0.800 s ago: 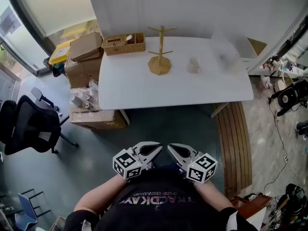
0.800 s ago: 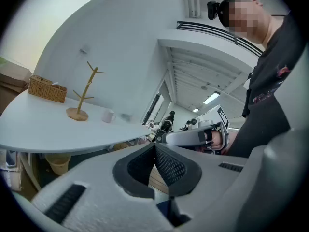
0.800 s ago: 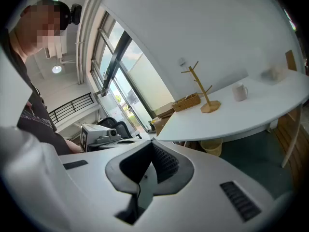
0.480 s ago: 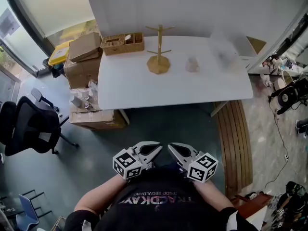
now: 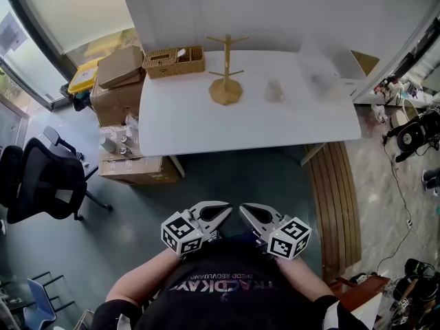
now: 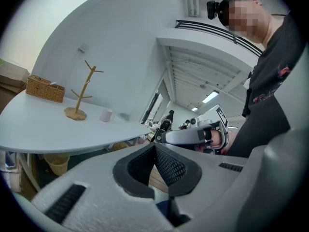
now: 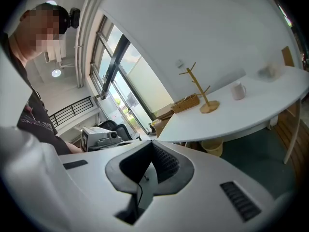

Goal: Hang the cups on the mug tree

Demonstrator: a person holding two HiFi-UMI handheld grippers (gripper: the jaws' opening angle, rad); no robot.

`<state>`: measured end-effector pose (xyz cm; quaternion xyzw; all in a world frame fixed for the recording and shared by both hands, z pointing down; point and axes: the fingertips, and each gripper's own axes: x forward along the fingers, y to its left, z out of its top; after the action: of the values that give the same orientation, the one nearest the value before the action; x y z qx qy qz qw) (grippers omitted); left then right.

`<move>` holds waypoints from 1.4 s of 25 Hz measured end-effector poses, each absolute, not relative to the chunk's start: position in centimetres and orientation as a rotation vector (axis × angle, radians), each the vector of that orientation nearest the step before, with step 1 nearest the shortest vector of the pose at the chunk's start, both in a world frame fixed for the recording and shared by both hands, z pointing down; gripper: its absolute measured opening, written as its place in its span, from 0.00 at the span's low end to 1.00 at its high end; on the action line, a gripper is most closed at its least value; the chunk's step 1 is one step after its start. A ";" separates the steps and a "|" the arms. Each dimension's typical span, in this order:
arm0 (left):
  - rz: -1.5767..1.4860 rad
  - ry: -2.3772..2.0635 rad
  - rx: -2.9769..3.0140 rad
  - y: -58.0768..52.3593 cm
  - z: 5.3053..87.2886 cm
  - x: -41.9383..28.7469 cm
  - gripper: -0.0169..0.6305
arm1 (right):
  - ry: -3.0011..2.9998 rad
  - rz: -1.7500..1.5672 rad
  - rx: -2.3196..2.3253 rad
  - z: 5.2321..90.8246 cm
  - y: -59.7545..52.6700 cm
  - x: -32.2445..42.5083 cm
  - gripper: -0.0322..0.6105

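1. Grippers were held close against the body, side by side and well short of the table (image 5: 240,133). The left gripper (image 5: 218,212) and the right gripper (image 5: 249,214) each had their jaws brought together, tips meeting on nothing.
2. Hanging was judged not yet begun, since nothing was gripped and every peg that could be seen on the mug tree (image 5: 226,71) was bare.
3. Approach was judged to be the step in hand. It would be done well if the table edge were closed on first, the jaws of one gripper were parted before the cup was reached, and the cup was taken by its wall so that the handle was left free for a peg.
4. One pale cup (image 5: 275,91) was seen upright on the table, just to the right of the mug tree's round base and apart from it. A wicker basket (image 5: 173,62) was set at the far left corner of the table.
5. Farther right on the table, a faint smudged shape (image 5: 320,81) was seen; it might have been a clear cup, but that could not be told.
6. Which way the cup's handle pointed could not be made out from the head view, and the hands were largely hidden behind the marker cubes.
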<state>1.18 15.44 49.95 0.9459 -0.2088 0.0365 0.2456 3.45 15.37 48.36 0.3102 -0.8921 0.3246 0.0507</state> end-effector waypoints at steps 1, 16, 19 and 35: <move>0.098 -0.571 2.580 15.4 49.9 1.1 0.02 | -2.716 0.986 0.944 48.3 15.3 3.4 0.06; 0.074 -0.579 2.576 15.1 49.7 0.4 0.02 | -2.719 0.967 0.972 47.8 14.4 3.1 0.06; 0.070 -0.579 2.577 15.0 49.8 0.1 0.02 | -2.718 0.965 0.977 47.8 14.3 2.9 0.06; 0.043 -0.580 2.591 15.1 49.1 -1.6 0.02 | -2.722 0.941 0.995 47.3 14.0 1.2 0.06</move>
<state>-1.55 15.07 49.13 0.9470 -0.2120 0.0158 0.2407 1.20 14.03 47.29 0.3260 -0.8923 0.3086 0.0470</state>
